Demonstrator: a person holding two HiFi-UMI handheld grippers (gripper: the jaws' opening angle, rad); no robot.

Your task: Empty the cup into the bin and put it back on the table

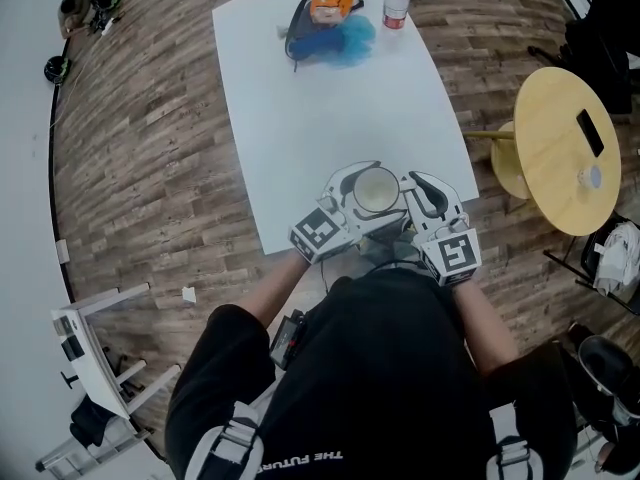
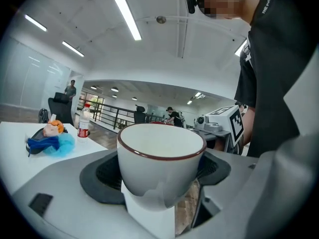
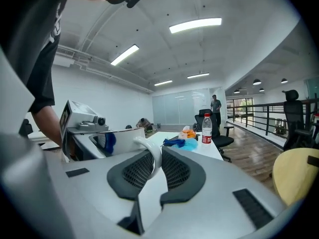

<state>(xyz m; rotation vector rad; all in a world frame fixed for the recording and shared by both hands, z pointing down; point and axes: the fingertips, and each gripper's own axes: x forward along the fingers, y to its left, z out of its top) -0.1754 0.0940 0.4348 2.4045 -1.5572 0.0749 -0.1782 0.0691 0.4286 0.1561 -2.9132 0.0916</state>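
Note:
A white cup with a dark red rim hangs over the near edge of the white table, held from both sides. My left gripper grips the cup's round body; in the left gripper view the cup fills the gap between the dark pads. My right gripper is shut on the cup's handle, which is pinched between its pads. From above, the inside of the cup looks pale, with nothing visible in it.
At the table's far end lie a blue fluffy thing with an orange packet and a red-capped bottle. A round yellow side table with a phone stands at the right. A white stand is at the lower left. I see no bin.

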